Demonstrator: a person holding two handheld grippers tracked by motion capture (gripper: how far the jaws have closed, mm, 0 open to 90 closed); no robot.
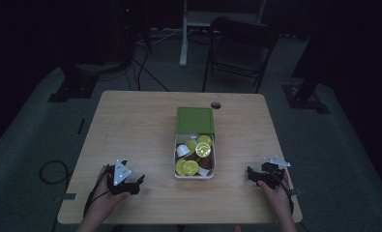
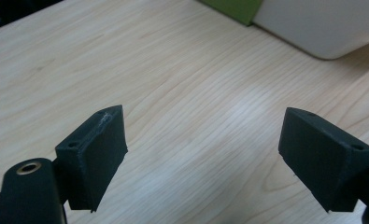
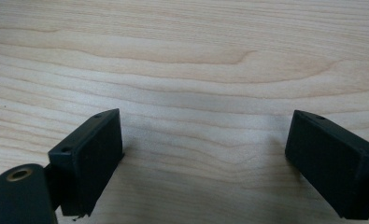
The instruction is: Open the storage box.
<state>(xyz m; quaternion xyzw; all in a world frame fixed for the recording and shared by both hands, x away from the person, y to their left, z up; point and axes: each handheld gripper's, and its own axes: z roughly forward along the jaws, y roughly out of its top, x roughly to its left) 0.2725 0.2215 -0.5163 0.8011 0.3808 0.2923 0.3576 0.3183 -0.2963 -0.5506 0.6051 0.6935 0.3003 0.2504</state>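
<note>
High view overhead facing forward, gripper views close over table, shared woodgrain

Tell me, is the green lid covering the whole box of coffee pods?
No, in the high view the green lid covers only the far part of the box, leaving yellow-topped pods exposed at the near end.

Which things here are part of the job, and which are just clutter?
In the job:
- box of capsules, mid-table
- green lid, slid partly back over the box
- left gripper and right gripper, both open, on the table either side of the box

Lying about:
- chair behind the table
- cables on the floor
</note>
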